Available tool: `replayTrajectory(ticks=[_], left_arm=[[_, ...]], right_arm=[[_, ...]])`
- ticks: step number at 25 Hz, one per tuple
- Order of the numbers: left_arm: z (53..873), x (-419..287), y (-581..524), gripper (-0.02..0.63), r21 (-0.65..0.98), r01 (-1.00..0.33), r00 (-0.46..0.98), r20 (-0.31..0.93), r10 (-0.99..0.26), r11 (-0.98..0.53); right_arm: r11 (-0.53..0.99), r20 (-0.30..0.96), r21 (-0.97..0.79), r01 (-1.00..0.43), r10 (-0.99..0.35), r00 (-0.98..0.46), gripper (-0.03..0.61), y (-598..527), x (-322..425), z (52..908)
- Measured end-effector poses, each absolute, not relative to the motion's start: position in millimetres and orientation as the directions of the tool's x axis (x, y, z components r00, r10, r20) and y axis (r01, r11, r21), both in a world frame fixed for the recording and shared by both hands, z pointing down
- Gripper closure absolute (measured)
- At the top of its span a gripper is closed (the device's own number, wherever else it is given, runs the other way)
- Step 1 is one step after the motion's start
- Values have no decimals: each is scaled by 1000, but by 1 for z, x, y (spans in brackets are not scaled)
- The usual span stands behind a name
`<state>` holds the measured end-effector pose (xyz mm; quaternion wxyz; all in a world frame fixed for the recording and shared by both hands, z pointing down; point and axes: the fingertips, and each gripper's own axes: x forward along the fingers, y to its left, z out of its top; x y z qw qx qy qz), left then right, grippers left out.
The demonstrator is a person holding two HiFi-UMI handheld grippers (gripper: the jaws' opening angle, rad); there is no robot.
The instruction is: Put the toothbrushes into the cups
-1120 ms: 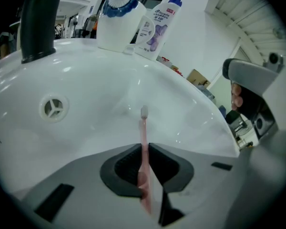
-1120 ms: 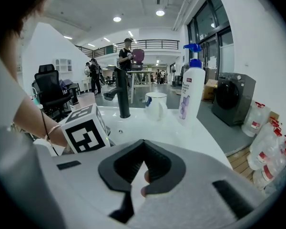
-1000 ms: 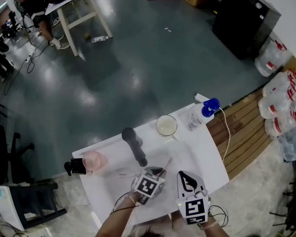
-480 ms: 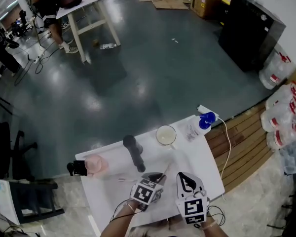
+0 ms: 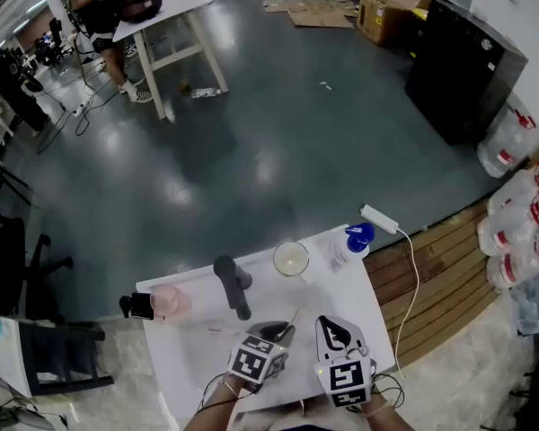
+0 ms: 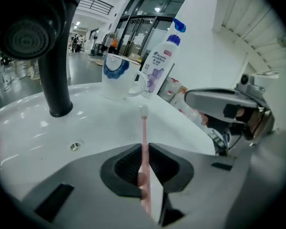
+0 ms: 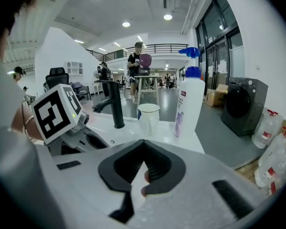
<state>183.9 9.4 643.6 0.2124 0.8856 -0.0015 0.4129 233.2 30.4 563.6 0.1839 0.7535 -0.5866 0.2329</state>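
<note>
toothbrush: pink toothbrush, held clear above the counter near its near edge, bristle head pointing at the far edge
left gripper: left gripper pinches the handle low down, so most of the shaft sticks out past the jaws
right gripper: right gripper has its jaws pressed together on nothing, beside the left one at the near edge
handling: judged very light and thin, stiff enough to steer by one end; the smooth handle may twist or slip in the pads, so a firm pinch on the lower handle suits it, with the long free end leading into the cup
cups: white cup with a blue pattern stands by the far edge, just right of the black faucet; pink cup sits at the left edge
bottle: pump bottle with a blue top stands at the far right corner, just beside the white cup
writing: the bottle's label carries a purple picture and print too small to read; the cups show no words
</note>
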Motion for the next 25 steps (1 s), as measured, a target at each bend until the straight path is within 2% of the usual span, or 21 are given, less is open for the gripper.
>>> replayTrajectory(ticks=[14, 25], left_arm=[[599, 202, 18, 569, 382, -193, 699, 700, 147, -904], [559, 224, 8, 569, 361, -214, 768, 636, 72, -907]], right_arm=[[-251, 550, -42, -967, -814, 187, 578, 33, 267, 550], [-214, 525, -34, -976, -835, 165, 578, 27, 281, 538]])
